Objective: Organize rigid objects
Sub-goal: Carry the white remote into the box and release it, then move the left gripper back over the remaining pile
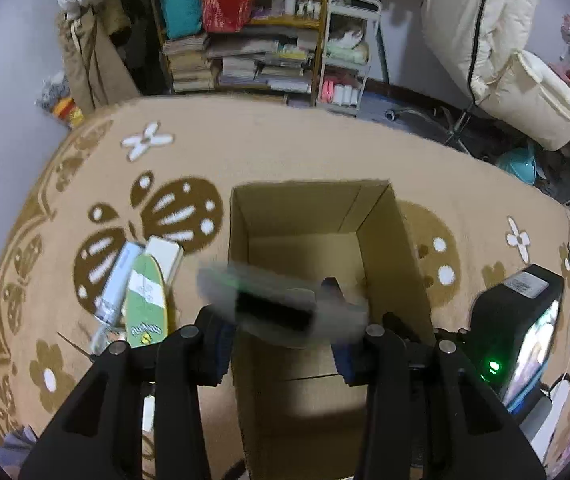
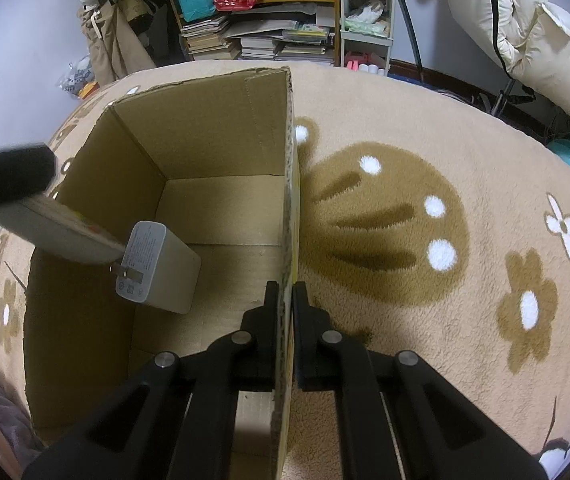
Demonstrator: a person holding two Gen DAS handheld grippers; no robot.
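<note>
Tools at work over an open cardboard box on a butterfly-patterned blanket: the right tool is clamped shut on the box's right wall, steadying it, while the left tool hovers above the opening with its fingers spread wide and nothing gripped. Between them a flat, grey-edged object, blurred in the left wrist view and seemingly in mid-drop, hangs over the box's mouth. It could catch the near-left rim and tip out onto the blanket, or land on the white plug-in charger already resting inside against the left wall. The falling piece looks thin and board-like, with a dark band and a hint of green; its markings cannot be read. A green oval tin and two pale boxes wait just left of the box.
</note>
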